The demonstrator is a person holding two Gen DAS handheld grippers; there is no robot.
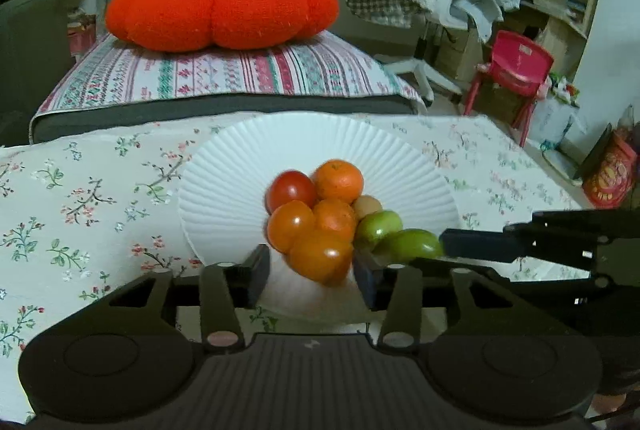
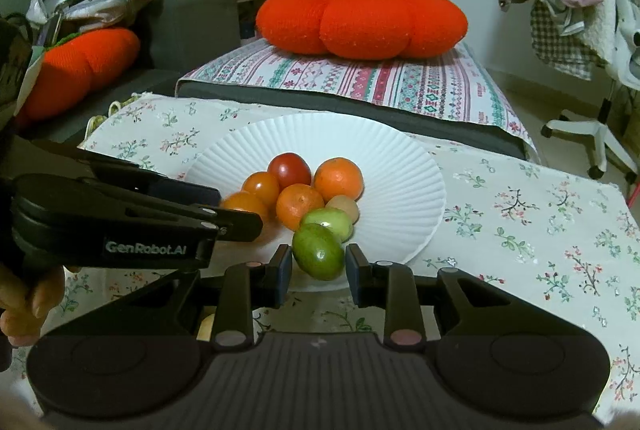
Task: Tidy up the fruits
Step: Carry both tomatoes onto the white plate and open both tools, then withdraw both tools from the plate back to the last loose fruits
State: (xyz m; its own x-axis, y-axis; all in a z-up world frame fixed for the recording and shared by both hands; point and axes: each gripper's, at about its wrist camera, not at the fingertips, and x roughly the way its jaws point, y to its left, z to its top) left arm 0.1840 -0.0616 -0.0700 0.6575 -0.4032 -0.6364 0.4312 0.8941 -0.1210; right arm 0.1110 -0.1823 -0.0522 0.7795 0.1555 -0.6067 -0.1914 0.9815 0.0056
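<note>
A white ribbed plate point(image 1: 240, 166) point(image 2: 400, 174) on the floral tablecloth holds a pile of small fruits: a red tomato point(image 1: 291, 189) point(image 2: 289, 169), oranges point(image 1: 339, 180) point(image 2: 338, 177), orange tomatoes point(image 1: 290, 226) point(image 2: 261, 187), a brown fruit point(image 1: 367, 207) and green fruits point(image 1: 378, 226) point(image 2: 328, 223). My left gripper point(image 1: 311, 268) is open, its fingers on either side of the nearest orange tomato point(image 1: 320, 256) without touching. My right gripper point(image 2: 318, 266) has its pads against both sides of the nearest green fruit point(image 2: 318, 250) point(image 1: 412, 245).
The floral tablecloth point(image 1: 80, 198) point(image 2: 540, 230) covers the table. Behind it stands a cushioned bench point(image 1: 224, 70) with a big orange pumpkin pillow point(image 1: 222, 8) point(image 2: 362, 20). A red child chair point(image 1: 516, 70) stands at the right, an office chair base point(image 2: 592, 134) further off.
</note>
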